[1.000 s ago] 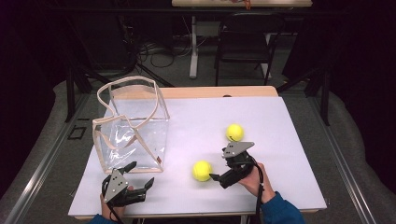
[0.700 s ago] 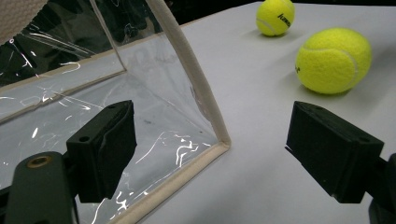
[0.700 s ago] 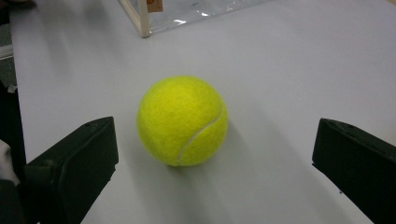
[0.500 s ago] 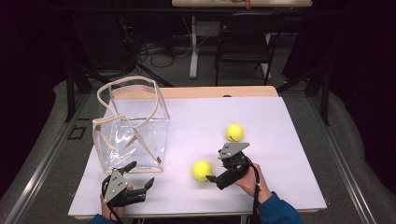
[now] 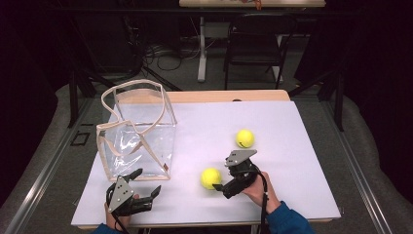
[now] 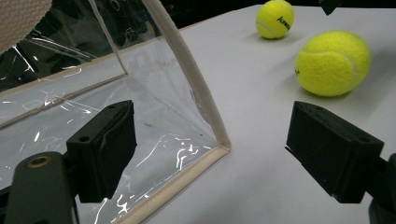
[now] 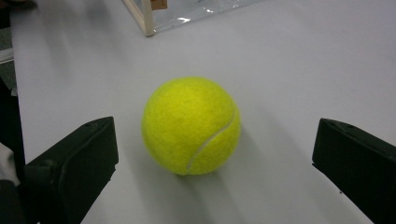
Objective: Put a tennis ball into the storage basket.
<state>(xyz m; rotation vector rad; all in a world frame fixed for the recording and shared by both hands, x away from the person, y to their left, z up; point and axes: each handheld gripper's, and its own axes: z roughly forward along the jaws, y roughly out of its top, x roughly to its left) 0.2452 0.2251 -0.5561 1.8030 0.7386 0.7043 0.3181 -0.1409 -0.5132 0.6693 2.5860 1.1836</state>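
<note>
While lined up on the near ball (image 7: 190,126) for a sideways pinch: right gripper (image 5: 225,185) held low over the table (image 5: 302,161), jaws spread wide, one to each side of the ball and clear of it, so that closing should meet the ball across its middle. Near ball resting on the table between the bag (image 5: 136,131) and the right hand (image 5: 258,190), just ahead of the jaws. Far ball (image 5: 245,138) lying apart, farther back, untouched. Left gripper (image 5: 146,187) parked at the bag's front corner (image 6: 223,145), jaws likewise wide and holding nothing, one before the clear wall, probably placed to steady the bag. Bag upright, mouth open upward, apparently ready to take a ball dropped from above.
</note>
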